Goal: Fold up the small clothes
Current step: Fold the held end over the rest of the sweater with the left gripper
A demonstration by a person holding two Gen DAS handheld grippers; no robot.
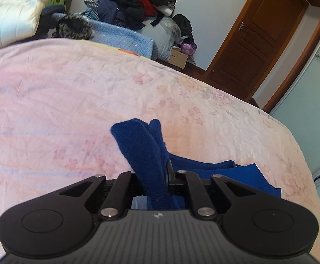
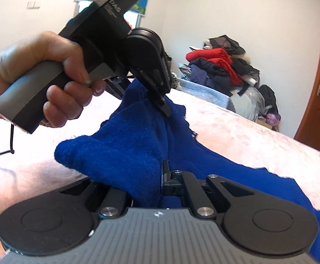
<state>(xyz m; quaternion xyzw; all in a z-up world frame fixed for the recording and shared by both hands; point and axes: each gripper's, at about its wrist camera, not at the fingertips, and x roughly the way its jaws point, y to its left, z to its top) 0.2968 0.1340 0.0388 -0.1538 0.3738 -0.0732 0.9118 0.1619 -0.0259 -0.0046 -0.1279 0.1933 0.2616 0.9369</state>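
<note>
One blue garment (image 2: 126, 151), two grippers, one pink bed (image 1: 71, 92).
Left gripper (image 1: 160, 171) and right gripper (image 2: 163, 176): jaws clamped on garment at lower centre, raised over the bed; its lower part cut off, apparently trailing on the bedcover.

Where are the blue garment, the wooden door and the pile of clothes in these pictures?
blue garment (image 2: 120, 154): right wrist view, on the bunched fabric lifted off the bed.
wooden door (image 1: 259, 37): left wrist view, on its middle panel.
pile of clothes (image 1: 126, 2): left wrist view, on the red and dark items at top.
</note>
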